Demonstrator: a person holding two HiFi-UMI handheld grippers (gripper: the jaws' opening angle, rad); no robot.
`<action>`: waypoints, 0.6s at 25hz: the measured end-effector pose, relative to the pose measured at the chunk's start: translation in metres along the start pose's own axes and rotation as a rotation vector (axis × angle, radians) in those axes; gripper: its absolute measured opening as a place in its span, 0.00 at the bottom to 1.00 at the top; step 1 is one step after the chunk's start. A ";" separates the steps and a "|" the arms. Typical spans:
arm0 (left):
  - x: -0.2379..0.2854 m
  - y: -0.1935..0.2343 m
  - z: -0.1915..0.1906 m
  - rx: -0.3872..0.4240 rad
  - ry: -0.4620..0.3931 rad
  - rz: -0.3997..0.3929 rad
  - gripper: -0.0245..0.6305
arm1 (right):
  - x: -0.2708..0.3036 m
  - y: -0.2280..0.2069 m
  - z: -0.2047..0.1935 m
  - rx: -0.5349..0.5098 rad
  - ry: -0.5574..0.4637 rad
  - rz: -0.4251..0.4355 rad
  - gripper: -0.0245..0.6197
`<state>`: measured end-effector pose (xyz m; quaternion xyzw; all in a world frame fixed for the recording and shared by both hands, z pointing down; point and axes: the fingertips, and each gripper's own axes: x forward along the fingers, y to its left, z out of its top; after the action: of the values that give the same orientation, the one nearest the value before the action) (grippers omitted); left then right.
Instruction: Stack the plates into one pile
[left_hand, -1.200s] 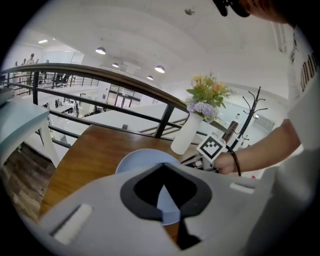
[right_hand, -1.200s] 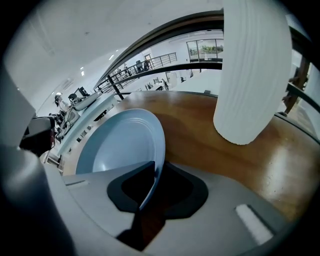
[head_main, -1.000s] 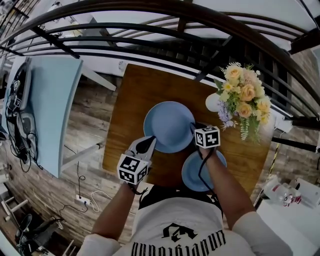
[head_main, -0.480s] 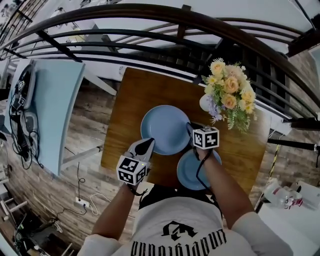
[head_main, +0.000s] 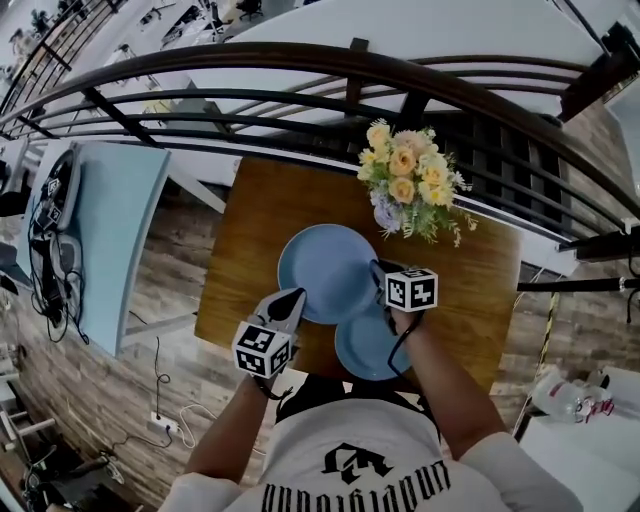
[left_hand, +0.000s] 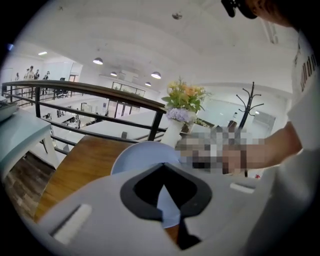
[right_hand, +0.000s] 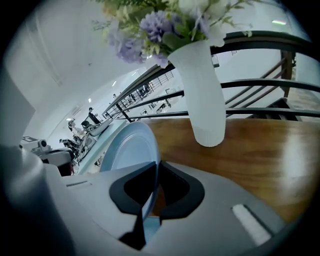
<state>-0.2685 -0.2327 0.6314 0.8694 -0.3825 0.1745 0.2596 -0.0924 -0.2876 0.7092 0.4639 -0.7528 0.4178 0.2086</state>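
Your right claw (head_main: 381, 274) has just been closing, and it now pinches the right rim of the big blue plate (head_main: 322, 262). Your left claw (head_main: 291, 300) is clamped on the same plate's near left rim. Held between both claws, the plate sits over the middle of the bench (head_main: 248, 240). Its near edge overlaps the smaller blue plate (head_main: 362, 350). The vase of flowers (head_main: 402, 188) stands just behind.

Head view overhead, gripper views close, sharing large plate (head_main: 328, 272)
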 end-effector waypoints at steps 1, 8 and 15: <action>0.000 -0.007 0.002 0.006 -0.004 -0.001 0.11 | -0.008 -0.002 -0.001 0.004 -0.007 -0.001 0.07; 0.010 -0.062 0.019 0.058 -0.027 -0.030 0.11 | -0.065 -0.027 -0.009 0.026 -0.051 -0.011 0.07; 0.031 -0.119 0.033 0.098 -0.049 -0.052 0.11 | -0.120 -0.066 -0.012 0.035 -0.086 -0.027 0.07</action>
<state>-0.1555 -0.2016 0.5824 0.8947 -0.3570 0.1650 0.2116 0.0227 -0.2296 0.6605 0.4949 -0.7475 0.4076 0.1735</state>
